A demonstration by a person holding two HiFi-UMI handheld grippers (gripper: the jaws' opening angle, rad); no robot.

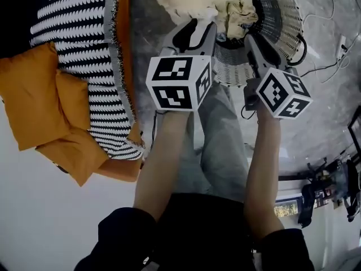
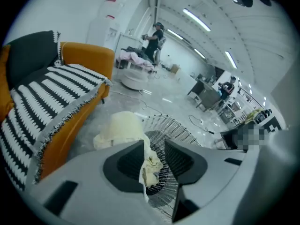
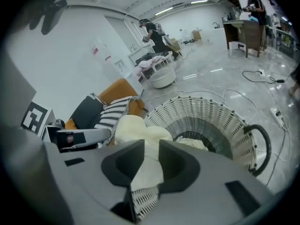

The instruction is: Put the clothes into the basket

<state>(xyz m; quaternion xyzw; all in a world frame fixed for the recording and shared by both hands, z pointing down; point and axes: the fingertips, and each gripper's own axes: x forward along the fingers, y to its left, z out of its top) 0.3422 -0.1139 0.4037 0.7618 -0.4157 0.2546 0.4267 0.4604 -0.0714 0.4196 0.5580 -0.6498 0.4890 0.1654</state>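
Note:
A cream garment (image 1: 192, 1) lies bunched over the near-left rim of the white woven basket (image 1: 285, 16), part of it down inside. My left gripper (image 1: 198, 28) reaches to that rim. In the left gripper view its jaws (image 2: 154, 146) stand apart: a cloth fold (image 2: 151, 165) hangs against the left pad, and the basket (image 2: 173, 125) shows through the gap beside the right pad. My right gripper (image 1: 251, 38) sits over the basket's near side. In the right gripper view the cream garment (image 3: 140, 135) fills the gap of its jaws (image 3: 151, 146), which stand parted above the basket (image 3: 211, 111).
An orange sofa with a black-and-white striped throw (image 1: 84, 55) and orange cushions (image 1: 34, 95) runs along the left. Cables (image 1: 321, 61) and a power strip (image 1: 341, 47) lie on the floor right of the basket. A far tub of clothes (image 2: 133, 76) and people (image 2: 153, 41) stand beyond.

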